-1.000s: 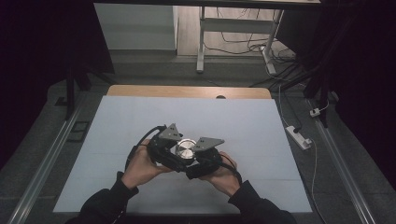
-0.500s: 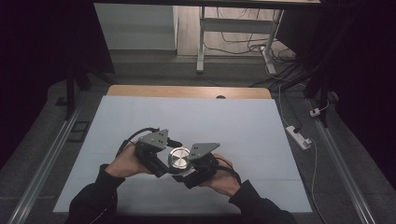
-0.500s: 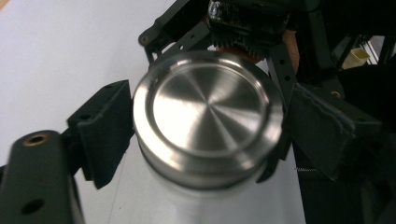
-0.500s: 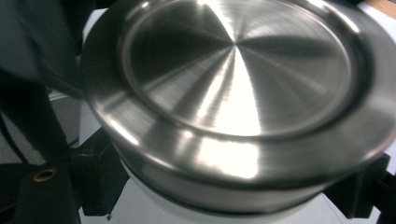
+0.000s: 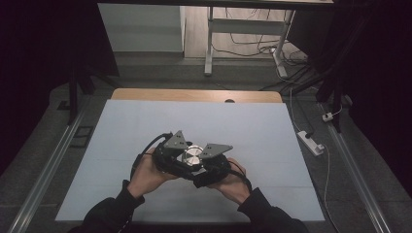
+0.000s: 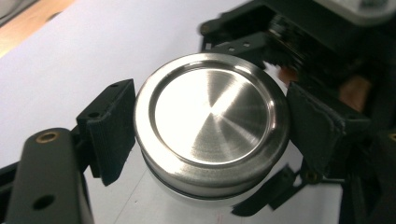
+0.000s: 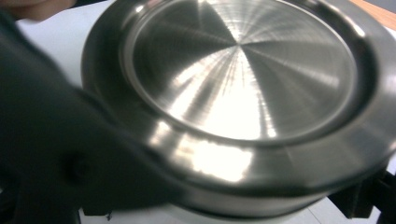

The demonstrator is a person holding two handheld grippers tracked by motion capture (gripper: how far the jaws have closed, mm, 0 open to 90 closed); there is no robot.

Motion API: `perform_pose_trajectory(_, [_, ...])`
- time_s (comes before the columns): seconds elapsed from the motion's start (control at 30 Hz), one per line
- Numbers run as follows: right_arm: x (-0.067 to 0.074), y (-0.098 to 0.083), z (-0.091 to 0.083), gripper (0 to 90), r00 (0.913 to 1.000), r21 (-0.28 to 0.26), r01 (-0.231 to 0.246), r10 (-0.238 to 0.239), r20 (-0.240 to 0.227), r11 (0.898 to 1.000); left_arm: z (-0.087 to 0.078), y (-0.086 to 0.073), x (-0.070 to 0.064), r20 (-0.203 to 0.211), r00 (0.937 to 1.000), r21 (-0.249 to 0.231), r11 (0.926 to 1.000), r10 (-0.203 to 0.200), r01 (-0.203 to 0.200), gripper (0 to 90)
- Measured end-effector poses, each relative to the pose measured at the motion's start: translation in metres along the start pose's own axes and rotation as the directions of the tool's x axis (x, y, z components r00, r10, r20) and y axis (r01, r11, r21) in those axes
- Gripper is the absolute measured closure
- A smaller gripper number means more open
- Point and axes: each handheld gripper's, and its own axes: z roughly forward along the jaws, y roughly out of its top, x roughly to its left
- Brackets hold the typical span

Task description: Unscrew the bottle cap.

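A: Starting at the left, what is the left gripper doing?

B: Its fingers have just been closing, and now they clasp the steel lid of a small round jar from opposite sides. One pad presses the lid's left edge, the other its right edge, so the lid sits squarely between them.

A: And the jar itself?

B: Its white body shows just beneath the lid, below the fingertips, standing on the pale worktop. In the high view the lid shines in the middle, between the two hands.

A: Then the right gripper?

B: It comes in from the other side, close against the jar. In the right gripper view one dark finger lies across the lower left under the lid's rim. Its fingers are drawn tight, and they appear to be clamped on the jar's body below the lid, though the pad contact itself is blurred.

A: So how far along is the work?

B: Both grips look set: one tool on the lid, the other steadying the jar. The lid sits flush and closed. The twist and the lift are still to do, as far as one can judge.
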Motion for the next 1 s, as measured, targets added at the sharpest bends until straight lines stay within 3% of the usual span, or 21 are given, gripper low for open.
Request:
perform_pose_trajectory(0.03, [0.0, 0.0, 0.0, 15.0, 1.0, 0.0, 0.0, 0.0, 0.0, 1.0, 0.0, 0.0, 0.0, 0.0, 1.0, 0.0, 1.0, 0.0, 0.0, 20.3])
perform_pose_trajectory(0.07, [-0.001, 0.0, 0.0, 15.0, 0.9996, 0.001, -0.017, 0.017, 0.023, 1.0, 0.002, 0.001, -0.003, -0.035, 0.9984, -0.003, 0.999, -0.045, 0.045, 20.3])
perform_pose_trajectory(0.17, [-0.002, -0.001, 0.001, 15.0, 0.999, 0.003, -0.031, 0.031, 0.031, 1.0, 0.004, 0.002, -0.005, -0.051, 0.9978, 0.002, 0.9991, -0.043, 0.043, 20.0])
perform_pose_trajectory(0.23, [-0.002, -0.001, 0.0, 15.0, 0.9993, 0.004, -0.028, 0.028, 0.022, 1.0, 0.003, 0.002, -0.003, -0.024, 0.9996, 0.006, 0.9998, -0.018, 0.018, 17.0])
perform_pose_trajectory(0.27, [-0.002, -0.001, 0.0, 15.0, 0.9995, -0.002, -0.026, 0.026, 0.016, 1.0, 0.001, 0.003, 0.003, 0.051, 0.9986, -0.001, 0.9999, -0.014, 0.014, 13.0])
perform_pose_trajectory(0.3, [-0.002, -0.001, 0.0, 15.0, 0.9995, -0.002, -0.026, 0.026, 0.016, 1.0, 0.001, 0.003, 0.003, 0.051, 0.9986, -0.001, 0.9999, -0.014, 0.014, 10.2])
perform_pose_trajectory(0.33, [-0.001, 0.001, -0.001, 15.0, 0.9998, -0.012, -0.017, 0.017, -0.007, 1.0, -0.003, 0.002, 0.007, 0.104, 0.9938, 0.004, 0.9991, 0.041, -0.041, 8.4])
perform_pose_trajectory(0.37, [-0.001, 0.001, -0.001, 15.0, 0.9998, -0.012, -0.017, 0.017, -0.007, 1.0, -0.003, 0.002, 0.007, 0.104, 0.9938, 0.004, 0.9991, 0.041, -0.041, 7.9])
perform_pose_trajectory(0.4, [0.001, 0.002, -0.002, 15.0, 0.9991, -0.019, 0.004, -0.005, -0.043, 1.0, -0.006, -0.001, 0.011, 0.134, 0.9856, 0.016, 0.9943, 0.102, -0.106, 7.5])
perform_pose_trajectory(0.43, [0.003, 0.002, -0.002, 15.0, 0.9982, -0.021, 0.01, -0.011, -0.059, 1.0, -0.006, -0.001, 0.011, 0.134, 0.9856, 0.016, 0.9943, 0.102, -0.106, 7.2])
perform_pose_trajectory(0.47, [0.004, 0.002, -0.002, 15.0, 0.9968, -0.023, 0.017, -0.018, -0.078, 1.0, -0.009, -0.004, 0.017, 0.187, 0.9735, -0.004, 0.9911, 0.132, -0.133, 8.4])
perform_pose_trajectory(0.5, [0.004, 0.002, -0.002, 15.0, 0.9968, -0.023, 0.017, -0.018, -0.078, 1.0, -0.009, -0.004, 0.017, 0.187, 0.9735, -0.004, 0.9911, 0.132, -0.133, 10.2])
perform_pose_trajectory(0.53, [0.008, 0.003, -0.001, 15.0, 0.9925, -0.019, 0.044, -0.046, -0.113, 0.999, -0.012, -0.007, 0.021, 0.241, 0.9566, -0.02, 0.9864, 0.163, -0.163, 11.3])
perform_pose_trajectory(0.57, [0.008, 0.003, -0.001, 15.0, 0.9925, -0.019, 0.044, -0.046, -0.113, 0.999, -0.012, -0.007, 0.021, 0.241, 0.9566, -0.02, 0.9864, 0.163, -0.163, 12.4])
perform_pose_trajectory(0.6, [0.012, 0.003, 0.0, 15.0, 0.9869, -0.02, 0.081, -0.083, -0.138, 0.997, -0.014, -0.009, 0.024, 0.288, 0.9375, -0.019, 0.9799, 0.195, -0.198, 13.8])
perform_pose_trajectory(0.63, [0.012, 0.003, 0.0, 15.0, 0.9869, -0.02, 0.081, -0.083, -0.138, 0.997, -0.014, -0.009, 0.024, 0.288, 0.9375, -0.019, 0.9799, 0.195, -0.198, 14.9])
perform_pose_trajectory(0.67, [0.016, 0.003, 0.001, 15.0, 0.9809, -0.025, 0.107, -0.109, -0.161, 0.994, -0.016, -0.012, 0.025, 0.326, 0.9193, -0.029, 0.9743, 0.221, -0.224, 15.8])
perform_pose_trajectory(0.7, [0.016, 0.003, 0.001, 15.0, 0.9809, -0.025, 0.107, -0.109, -0.161, 0.994, -0.016, -0.012, 0.025, 0.326, 0.9193, -0.029, 0.9743, 0.221, -0.224, 17.0])
perform_pose_trajectory(0.73, [0.018, 0.003, 0.001, 15.0, 0.978, -0.029, 0.12, -0.123, -0.169, 0.992, -0.017, -0.013, 0.025, 0.345, 0.9091, -0.031, 0.9708, 0.234, -0.238, 18.3])
perform_pose_trajectory(0.9, [0.019, 0.004, 0.0, 15.0, 0.9777, -0.027, 0.125, -0.128, -0.166, 0.992, -0.017, -0.013, 0.023, 0.331, 0.9115, -0.029, 0.968, 0.245, -0.249, 19.0])
perform_pose_trajectory(1.0, [0.019, 0.003, 0.001, 15.0, 0.9821, -0.021, 0.106, -0.108, -0.154, 0.994, -0.016, -0.012, 0.021, 0.304, 0.9222, -0.021, 0.9694, 0.239, -0.244, 19.4])
